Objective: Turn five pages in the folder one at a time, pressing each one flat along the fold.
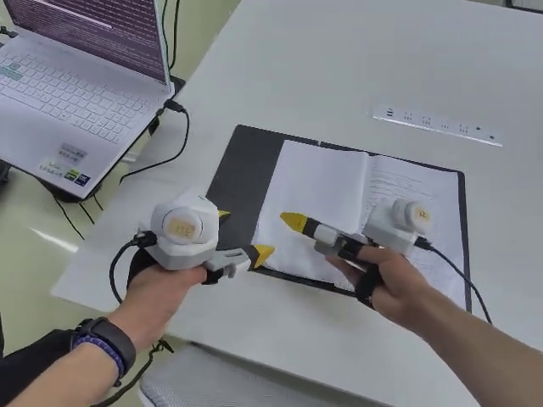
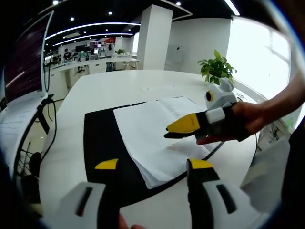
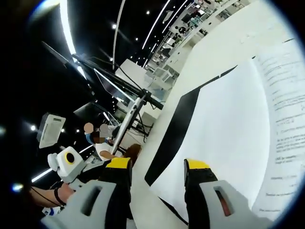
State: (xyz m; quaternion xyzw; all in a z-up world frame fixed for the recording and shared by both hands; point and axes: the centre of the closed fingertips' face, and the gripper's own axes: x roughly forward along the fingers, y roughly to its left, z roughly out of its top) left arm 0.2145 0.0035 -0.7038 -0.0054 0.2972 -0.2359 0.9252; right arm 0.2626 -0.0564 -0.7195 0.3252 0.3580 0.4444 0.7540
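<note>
Folder [image 1: 242, 170]: lies open on the surface [image 1: 339, 68], straight ahead of the person. The laptop [image 1: 76, 93] is off to the left and the power strip [image 1: 437, 125] is farther back on the right.
Long axis: the open spread runs left to right across the person, a little skewed. The fold [image 1: 365, 199] runs near to far.
Pages: a blank white stack covers the left half, leaving a strip of black cover bare at its left. A printed page lies right of the fold.
Left tool [image 1: 243, 235]: jaws spread with nothing between them. It hovers at the near left corner of the folder, tips aimed right, towards the pages.
Why there: probably parked clear of the paper, ready to steady the cover or the stack's near edge.
Right tool [image 1: 293, 222]: its own view shows the jaws spread and empty. It is held low over the blank stack, close to the near edge, tips pointing left, away from the fold.
Contact: I cannot tell whether it touches the paper.
Why there: the pose suits smoothing a turned page outward from the fold, so this looks like the pressing step.
Tools: tips face each other, near but apart.
</note>
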